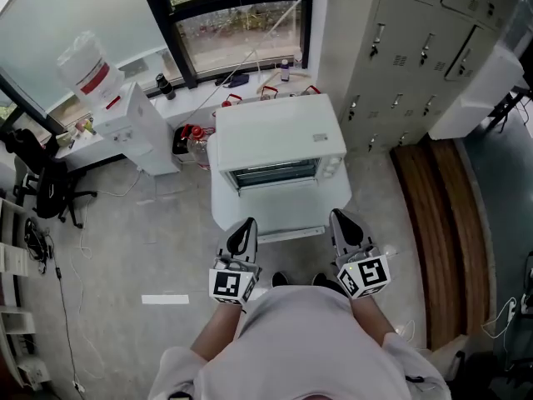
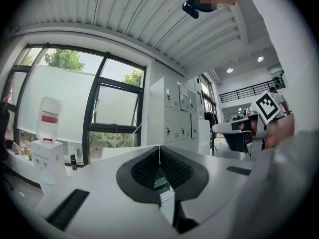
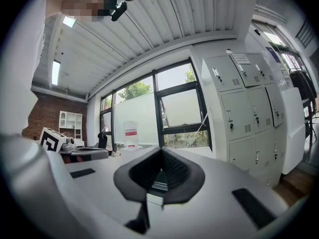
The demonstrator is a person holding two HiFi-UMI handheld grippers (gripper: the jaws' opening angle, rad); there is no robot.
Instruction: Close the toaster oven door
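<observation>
Hovering at the near edge of the folded-down door (image 1: 279,200), both grippers were spotted | left gripper (image 1: 246,225): clenched, nothing held | right gripper (image 1: 340,218): clenched too, empty | contact with door: couldn't be made out | toaster oven (image 1: 279,136): mid-scene, lockers (image 1: 408,48) far right, water dispenser (image 1: 133,127) far left

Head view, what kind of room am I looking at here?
Probably an office or lab common area, not a home kitchen: grey metal lockers line one side, a water dispenser stands by the window, and a black office chair sits nearby.
</observation>
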